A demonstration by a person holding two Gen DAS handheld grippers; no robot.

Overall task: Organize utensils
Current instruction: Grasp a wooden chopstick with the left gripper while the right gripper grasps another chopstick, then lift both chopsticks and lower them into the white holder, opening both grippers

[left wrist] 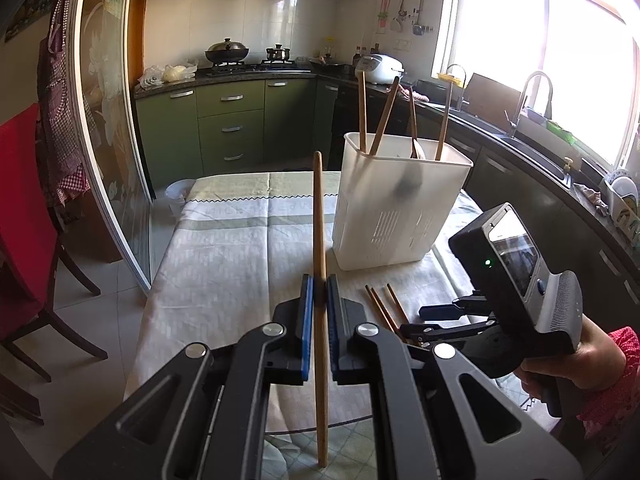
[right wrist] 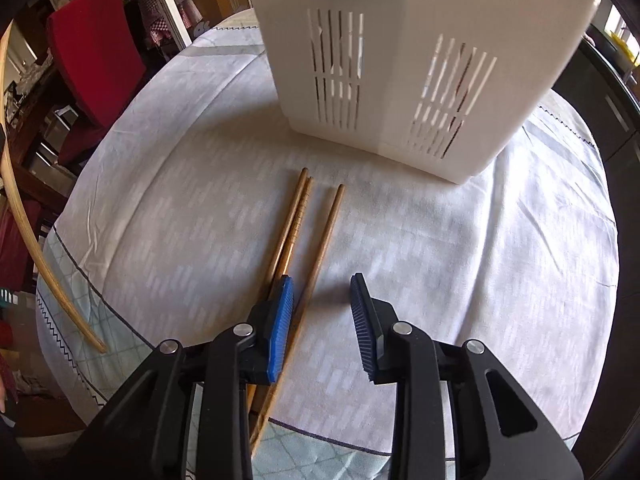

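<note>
Left tool (left wrist: 319, 300) clamps one chopstick (left wrist: 319, 216) upright; right tool (right wrist: 322, 312), part open and empty, straddles the rightmost chopstick (right wrist: 320, 248), its length running toward the utensil holder (right wrist: 400, 80).

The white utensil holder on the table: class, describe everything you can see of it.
The white utensil holder is a tall, roughly rectangular tub that looks like matt plastic, with a rolled rim and two panels of narrow drain slots low on its near wall. It stands upright on the patterned tablecloth. Four wooden chopsticks lean out of its open top, and a dark shape shows dimly through the wall. Three loose chopsticks lie on the cloth in front of it, not touching it. Neither gripper touches it.
</note>
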